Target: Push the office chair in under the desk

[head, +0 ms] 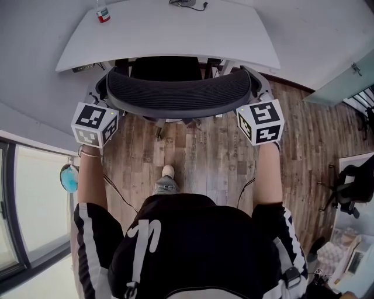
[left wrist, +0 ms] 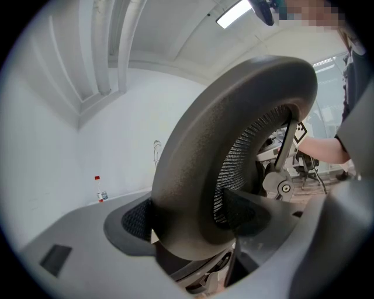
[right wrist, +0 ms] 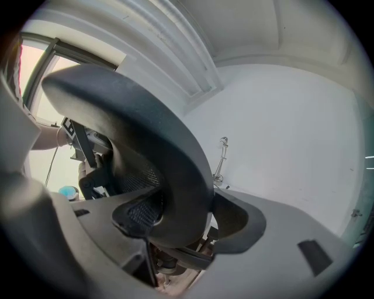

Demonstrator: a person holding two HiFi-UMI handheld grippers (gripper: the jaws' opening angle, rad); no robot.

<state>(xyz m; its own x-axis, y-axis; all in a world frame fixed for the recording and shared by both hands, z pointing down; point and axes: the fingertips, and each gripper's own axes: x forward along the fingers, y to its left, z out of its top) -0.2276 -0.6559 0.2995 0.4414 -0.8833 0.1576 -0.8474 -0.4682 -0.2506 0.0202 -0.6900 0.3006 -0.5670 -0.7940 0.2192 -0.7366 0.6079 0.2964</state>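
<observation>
The black mesh office chair (head: pixel 175 92) stands at the white desk (head: pixel 175 35), its seat (head: pixel 166 69) tucked under the desk's front edge. The curved backrest runs across the head view. My left gripper (head: pixel 103 83) is shut on the backrest's left end, my right gripper (head: pixel 255 82) on its right end. In the left gripper view the thick backrest rim (left wrist: pixel 234 134) fills the gap between the jaws of the left gripper (left wrist: pixel 193 233). The right gripper view shows the same rim (right wrist: pixel 169 163) clamped in the right gripper (right wrist: pixel 181 225).
A small bottle (head: pixel 103 13) with a red cap stands on the desk's far left, and a cabled item (head: pixel 187 3) lies at its far edge. Wooden floor (head: pixel 210 157) lies behind the chair. A window (head: pixel 29 198) is at the left, another dark chair (head: pixel 356 187) at the right.
</observation>
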